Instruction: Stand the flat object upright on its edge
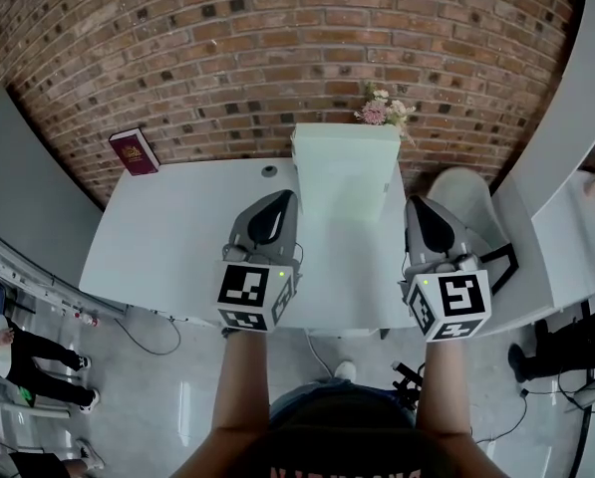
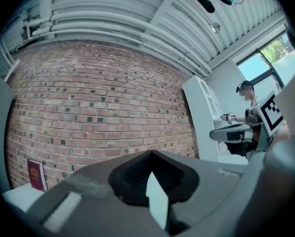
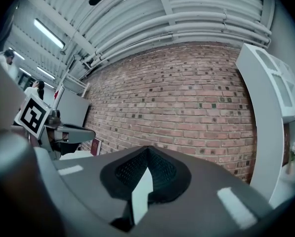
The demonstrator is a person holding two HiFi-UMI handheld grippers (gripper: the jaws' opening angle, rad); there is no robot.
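Note:
A dark red book (image 1: 134, 151) stands on its edge against the brick wall at the far left corner of the white table (image 1: 177, 237); it also shows small in the left gripper view (image 2: 36, 174) and the right gripper view (image 3: 96, 146). My left gripper (image 1: 280, 199) hovers over the table's front middle, far right of the book, jaws shut with nothing between them (image 2: 151, 155). My right gripper (image 1: 418, 205) hangs level with it past the table's right part, also shut and empty (image 3: 146, 150). Both point towards the wall.
A tall white box (image 1: 345, 167) stands at the back middle of the table between the grippers, with a small bunch of flowers (image 1: 382, 111) behind it. A white chair (image 1: 466, 199) sits at the right. A person's legs (image 1: 28, 352) show at the lower left on the floor.

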